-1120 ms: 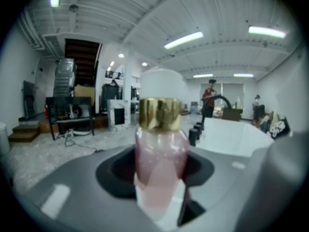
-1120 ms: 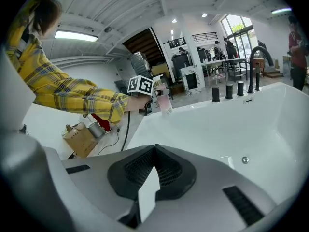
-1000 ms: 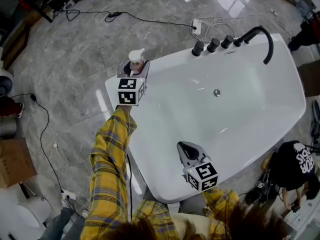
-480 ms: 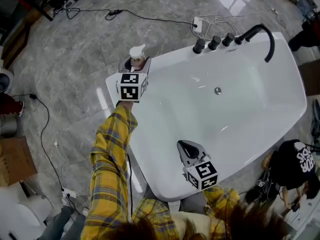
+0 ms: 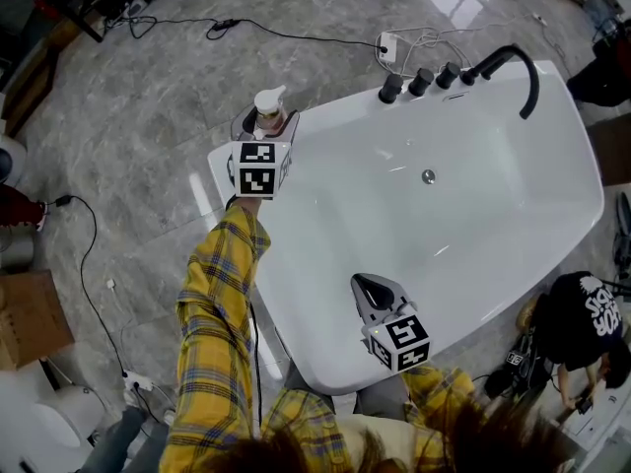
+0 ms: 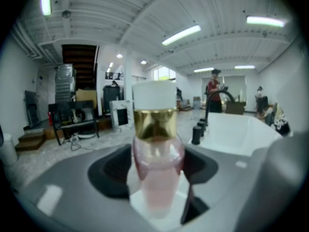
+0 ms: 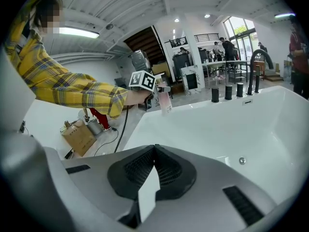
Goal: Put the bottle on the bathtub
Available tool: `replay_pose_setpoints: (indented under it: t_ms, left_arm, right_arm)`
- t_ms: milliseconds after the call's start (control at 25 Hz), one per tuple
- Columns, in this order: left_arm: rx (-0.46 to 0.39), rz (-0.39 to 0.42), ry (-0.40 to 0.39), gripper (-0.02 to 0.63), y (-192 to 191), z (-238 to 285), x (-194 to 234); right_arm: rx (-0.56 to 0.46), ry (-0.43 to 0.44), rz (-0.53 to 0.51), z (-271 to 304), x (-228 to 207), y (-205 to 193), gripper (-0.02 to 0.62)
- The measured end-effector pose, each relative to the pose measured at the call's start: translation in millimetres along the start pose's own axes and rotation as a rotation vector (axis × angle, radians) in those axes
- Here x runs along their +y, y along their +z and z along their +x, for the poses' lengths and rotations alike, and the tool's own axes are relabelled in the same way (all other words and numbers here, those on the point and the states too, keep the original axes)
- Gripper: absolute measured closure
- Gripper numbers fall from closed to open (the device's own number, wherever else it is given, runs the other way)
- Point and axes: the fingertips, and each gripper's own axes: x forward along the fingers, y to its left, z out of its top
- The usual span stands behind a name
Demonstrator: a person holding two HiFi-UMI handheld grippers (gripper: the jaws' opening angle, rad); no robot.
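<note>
A pink bottle (image 5: 268,111) with a gold collar and a white pump top sits between the jaws of my left gripper (image 5: 264,126), which is shut on it. The bottle is upright at the far left corner of the white bathtub (image 5: 325,380), over its rim; whether it touches the rim I cannot tell. In the left gripper view the bottle (image 6: 157,163) fills the middle between the jaws. The right gripper view shows the bottle (image 7: 165,100) at the tub's edge. My right gripper (image 5: 370,292) hangs over the tub's near side, shut and empty.
A black faucet (image 5: 515,67) and three black knobs (image 5: 420,87) stand on the tub's far rim. Cables and a white power strip (image 5: 387,50) lie on the grey floor behind. A cardboard box (image 5: 30,318) is at the left, a person in black (image 5: 582,328) at the right.
My left gripper with the bottle has shifted slightly farther away over the tub's corner. The right gripper has barely moved.
</note>
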Motion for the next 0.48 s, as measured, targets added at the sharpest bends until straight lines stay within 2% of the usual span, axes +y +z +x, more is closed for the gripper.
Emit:
replay_pose_setpoints:
  t_ms: [160,480]
  left_arm:
    - [0.006,0.0,-0.019,0.31,1,-8,-5]
    - [0.006,-0.037,-0.008,0.304,-5,-44,-7]
  right_arm:
    - [-0.005,-0.007,0.003,-1,-2,1,0.581]
    - [-0.026,0.002,-0.026,-8,12,11,0.581]
